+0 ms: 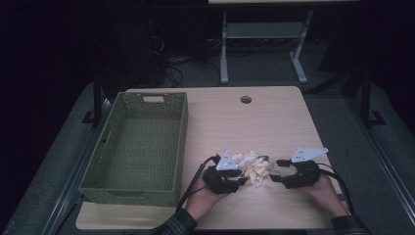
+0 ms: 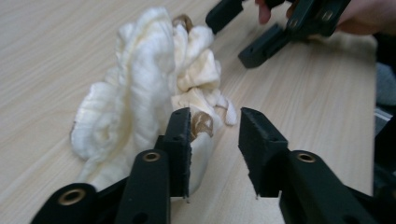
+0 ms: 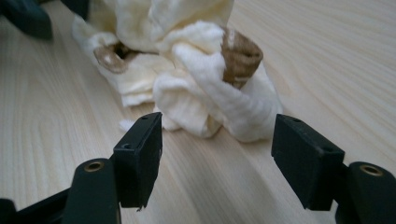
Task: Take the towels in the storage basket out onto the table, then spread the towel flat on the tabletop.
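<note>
A crumpled cream cloth (image 1: pixel 252 166) with brown patches lies near the table's front edge, between my two grippers. My left gripper (image 1: pixel 241 179) points at it from the left. In the left gripper view its jaws (image 2: pixel 215 142) stand apart with bare table in the gap, and the cloth (image 2: pixel 140 93) bunches up against the outside of the left jaw. My right gripper (image 1: pixel 275 170) faces the cloth from the right. In the right gripper view it (image 3: pixel 217 135) is open, with the cloth (image 3: pixel 205 93) lying just beyond the fingertips, untouched by the pads.
A green woven basket (image 1: pixel 181 142) stands empty on the left half of the table (image 1: pixel 274 122). A round cable hole (image 1: pixel 245 99) sits near the far edge. Desk legs and cables fill the dark floor behind.
</note>
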Motion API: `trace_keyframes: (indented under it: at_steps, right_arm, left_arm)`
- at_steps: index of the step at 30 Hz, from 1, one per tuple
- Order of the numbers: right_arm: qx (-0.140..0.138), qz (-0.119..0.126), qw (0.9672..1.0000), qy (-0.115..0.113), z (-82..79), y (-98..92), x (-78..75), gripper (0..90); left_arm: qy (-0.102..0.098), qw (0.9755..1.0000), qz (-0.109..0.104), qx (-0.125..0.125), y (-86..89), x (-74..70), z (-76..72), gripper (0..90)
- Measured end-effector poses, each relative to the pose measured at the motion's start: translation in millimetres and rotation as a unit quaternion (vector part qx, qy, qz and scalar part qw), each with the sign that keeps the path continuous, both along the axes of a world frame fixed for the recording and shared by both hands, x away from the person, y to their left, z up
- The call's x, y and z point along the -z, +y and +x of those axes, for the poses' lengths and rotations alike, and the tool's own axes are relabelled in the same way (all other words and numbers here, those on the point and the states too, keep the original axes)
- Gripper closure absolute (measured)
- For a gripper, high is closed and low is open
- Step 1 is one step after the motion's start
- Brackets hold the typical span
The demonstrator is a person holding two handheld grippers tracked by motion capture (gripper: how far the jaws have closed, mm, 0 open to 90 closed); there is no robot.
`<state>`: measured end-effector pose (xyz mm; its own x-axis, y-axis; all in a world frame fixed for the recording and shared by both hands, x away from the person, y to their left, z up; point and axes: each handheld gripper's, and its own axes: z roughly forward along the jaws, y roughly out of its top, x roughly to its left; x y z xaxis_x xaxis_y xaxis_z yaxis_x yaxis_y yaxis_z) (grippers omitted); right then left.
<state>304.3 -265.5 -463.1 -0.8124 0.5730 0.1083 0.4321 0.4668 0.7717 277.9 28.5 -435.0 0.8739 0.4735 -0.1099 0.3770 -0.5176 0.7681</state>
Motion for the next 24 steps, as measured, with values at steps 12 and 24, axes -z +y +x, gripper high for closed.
trace_keyframes:
  at_steps: [12,24]
  right_arm:
    - [-0.016,0.01,0.9997,-0.015,13.7,12.2,-3.4,53.8]
    - [-0.023,0.012,0.9996,-0.01,15.3,13.7,-3.3,73.2]
  left_arm:
    - [0.007,0.9991,0.041,-0.008,-11.9,23.0,18.0,63.5]
    - [0.009,0.9986,0.051,-0.001,-15.7,25.5,20.2,73.0]
